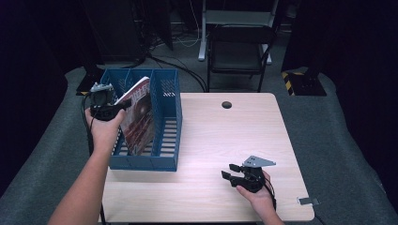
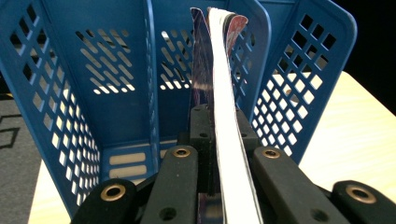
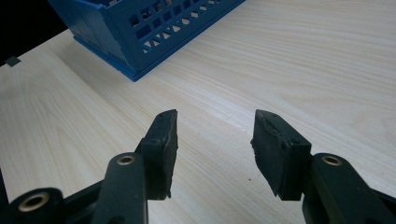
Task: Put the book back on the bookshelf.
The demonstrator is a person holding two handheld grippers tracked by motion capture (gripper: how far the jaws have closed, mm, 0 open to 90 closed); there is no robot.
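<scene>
So there was one blue file rack sitting in the left half of the high view, on the left part of one light wooden table. It had three compartments as far as I could count, split by two inner walls. One magazine with a reddish cover stood in the middle compartment, leaning over to the left, its top edge sticking up above the rack's rim.

The left gripper was at the upper left of the high view, clamped onto the magazine near its top corner. In the left gripper view you could see it really well: the magazine ran up the centre of the frame, white page edges facing the camera, pinched tight between the two black jaws at the bottom, with the rack's perforated walls all around behind it.

The right gripper was down at the lower right of the high view, low over bare table, well apart from the rack. Its jaws stood apart with nothing between them; the right gripper view showed just wood grain in the gap, plus a corner of the rack at the upper left.

Also counted one black folding chair at the top centre, beyond the table, and one dark round hole in the tabletop near its far edge.
</scene>
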